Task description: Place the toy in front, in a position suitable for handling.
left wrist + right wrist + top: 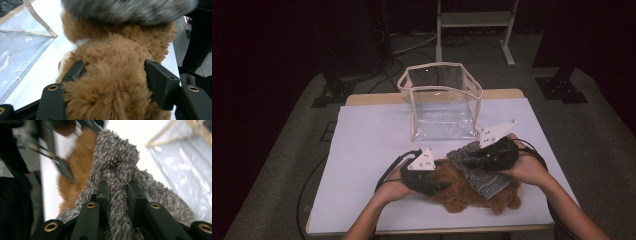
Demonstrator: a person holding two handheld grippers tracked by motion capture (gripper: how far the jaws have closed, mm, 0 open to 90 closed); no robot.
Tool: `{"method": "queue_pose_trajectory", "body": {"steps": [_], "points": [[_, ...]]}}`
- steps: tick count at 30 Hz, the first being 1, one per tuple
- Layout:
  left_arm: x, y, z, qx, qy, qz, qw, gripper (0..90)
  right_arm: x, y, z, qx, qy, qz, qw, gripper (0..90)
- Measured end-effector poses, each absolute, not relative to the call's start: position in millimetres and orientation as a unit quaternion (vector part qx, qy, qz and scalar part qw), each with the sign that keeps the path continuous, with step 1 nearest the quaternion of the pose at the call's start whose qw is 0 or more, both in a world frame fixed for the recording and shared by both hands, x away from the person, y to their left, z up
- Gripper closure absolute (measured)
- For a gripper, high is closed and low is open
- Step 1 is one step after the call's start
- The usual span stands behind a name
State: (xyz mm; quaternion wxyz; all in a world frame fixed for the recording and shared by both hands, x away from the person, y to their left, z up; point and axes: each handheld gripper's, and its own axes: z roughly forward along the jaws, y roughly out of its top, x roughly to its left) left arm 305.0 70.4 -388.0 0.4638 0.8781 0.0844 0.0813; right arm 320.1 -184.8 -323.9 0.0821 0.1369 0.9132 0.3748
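A brown plush toy (462, 196) lies on the white table (367, 145) near its front edge. My left gripper (442, 186) comes at it from the left, and in the left gripper view (115, 72) both jaws press into the brown fur (112, 45). A grey fuzzy cloth (484, 180) drapes over the toy's right side. My right gripper (468, 161) is shut on a bunched fold of that cloth (115, 155), pinched between its pads (117, 188). The grey cloth (130, 10) hangs blurred above the toy in the left gripper view.
A clear plastic bag (442, 100) with beige trim stands open and upright at the back middle of the table. It also lies close by the grippers (20, 45) (185, 170). A white metal stand (472, 22) stands on the floor behind.
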Motion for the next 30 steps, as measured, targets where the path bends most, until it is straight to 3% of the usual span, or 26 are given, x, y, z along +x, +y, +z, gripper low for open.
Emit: {"method": "queue_pose_trajectory", "body": {"steps": [4,11,16,21,30], "points": [[305,71,-387,0.881,0.079,0.08,0.459,36.1,331,-206,-340,0.179,0.901,0.389,0.065,73.8],[299,66,-371,0.885,0.06,0.085,0.454,31.5,309,-222,-353,0.183,0.891,0.412,0.056,74.8],[296,58,-376,0.894,0.048,0.071,0.44,38.0,295,-221,-355,0.172,0.894,0.409,0.061,74.8],[294,59,-381,0.89,0.058,0.071,0.447,38.9,292,-223,-346,0.166,0.903,0.391,0.069,74.6],[291,56,-381,0.891,0.052,0.075,0.445,38.1,299,-219,-296,0.15,0.897,0.405,0.097,74.2]]}}
